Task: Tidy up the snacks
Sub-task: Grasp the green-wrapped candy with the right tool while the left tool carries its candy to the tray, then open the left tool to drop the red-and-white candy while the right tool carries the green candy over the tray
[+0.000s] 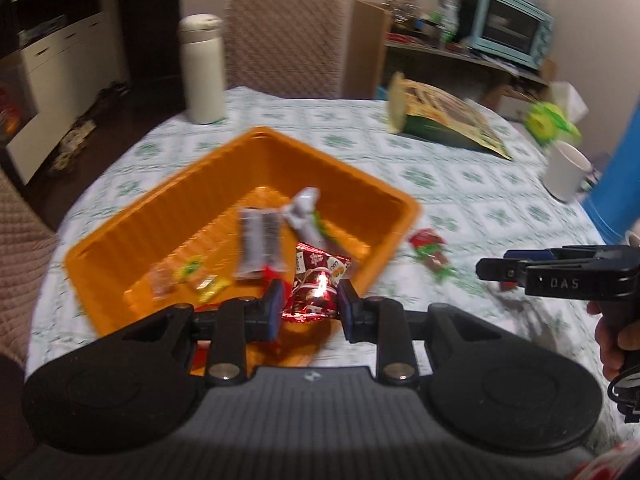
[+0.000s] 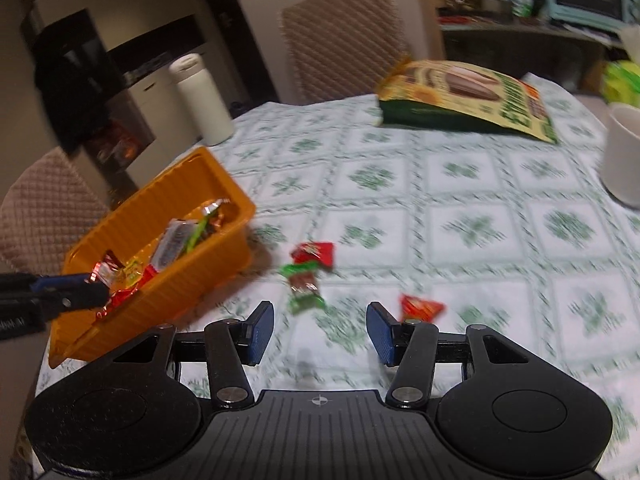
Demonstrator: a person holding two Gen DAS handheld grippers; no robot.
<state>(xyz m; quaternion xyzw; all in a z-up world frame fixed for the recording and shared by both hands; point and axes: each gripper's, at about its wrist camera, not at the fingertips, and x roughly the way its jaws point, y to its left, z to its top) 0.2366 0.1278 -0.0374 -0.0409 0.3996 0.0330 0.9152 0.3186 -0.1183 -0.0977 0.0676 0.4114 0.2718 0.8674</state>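
My left gripper is shut on a shiny red snack packet, held over the near corner of the orange tray. In the tray lie a grey bar, a silver wrapper and small yellow sweets. In the right wrist view my right gripper stands open over the tablecloth with nothing between its fingers. Just ahead of it lie a green and brown bar, a red packet and a small red packet. The tray is to its left, with the left gripper at the tray's near end.
A white bottle stands behind the tray. A big green and yellow snack bag lies at the far side of the table, and a white mug stands at the right edge. Padded chairs surround the table.
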